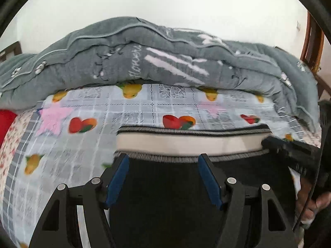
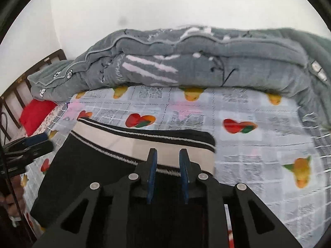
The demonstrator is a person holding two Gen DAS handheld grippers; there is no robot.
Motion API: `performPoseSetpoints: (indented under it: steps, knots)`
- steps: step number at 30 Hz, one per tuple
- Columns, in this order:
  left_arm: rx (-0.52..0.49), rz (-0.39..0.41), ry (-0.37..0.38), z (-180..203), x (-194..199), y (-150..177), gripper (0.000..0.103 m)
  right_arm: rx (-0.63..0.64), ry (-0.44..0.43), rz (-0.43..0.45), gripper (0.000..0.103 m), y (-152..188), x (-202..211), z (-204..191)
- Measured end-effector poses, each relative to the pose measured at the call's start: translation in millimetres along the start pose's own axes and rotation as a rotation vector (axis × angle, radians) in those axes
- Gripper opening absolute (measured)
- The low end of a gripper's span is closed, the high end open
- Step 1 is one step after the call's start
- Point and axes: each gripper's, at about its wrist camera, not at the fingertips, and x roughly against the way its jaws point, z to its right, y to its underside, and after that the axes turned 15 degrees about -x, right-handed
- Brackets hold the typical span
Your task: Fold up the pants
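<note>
One pair of black knit pants [image 2: 86,175] with cream-striped waistband lying across the bed [image 2: 258,144], left gripper [image 1: 163,157] spread above the fabric, right gripper [image 2: 168,155] narrowly parted over the waistband, gripping nothing

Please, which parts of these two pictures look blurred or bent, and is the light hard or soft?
Left wrist view: bedsheet smeared at lower left, right gripper blurred, quilt bowed by fisheye. Right wrist view: sheet smeared at right, pants waistband fairly sharp. Both: soft even light, no glare.
</note>
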Motion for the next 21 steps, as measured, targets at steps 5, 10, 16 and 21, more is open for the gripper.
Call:
performPoseSetpoints:
  steps: [5,10,16,21]
  knots:
    - [-0.036,-0.095,-0.051,1.8,-58.2,3.3,0.069,0.052,0.051,-0.015,0.022,-1.0,-33.2,2.1]
    - [-0.035,-0.091,-0.044,1.2,-64.4,3.9,0.074,0.115,0.105,-0.01,0.022,-2.7,-51.4,-5.7]
    - [-0.038,-0.093,-0.038,0.0,-66.5,3.9,0.076,0.107,0.098,-0.011,0.022,-4.8,-52.2,-5.1]
    - [-0.023,-0.079,-0.017,-5.5,-57.7,-0.7,0.075,0.145,0.103,-0.05,0.026,-12.1,-45.1,-14.4]
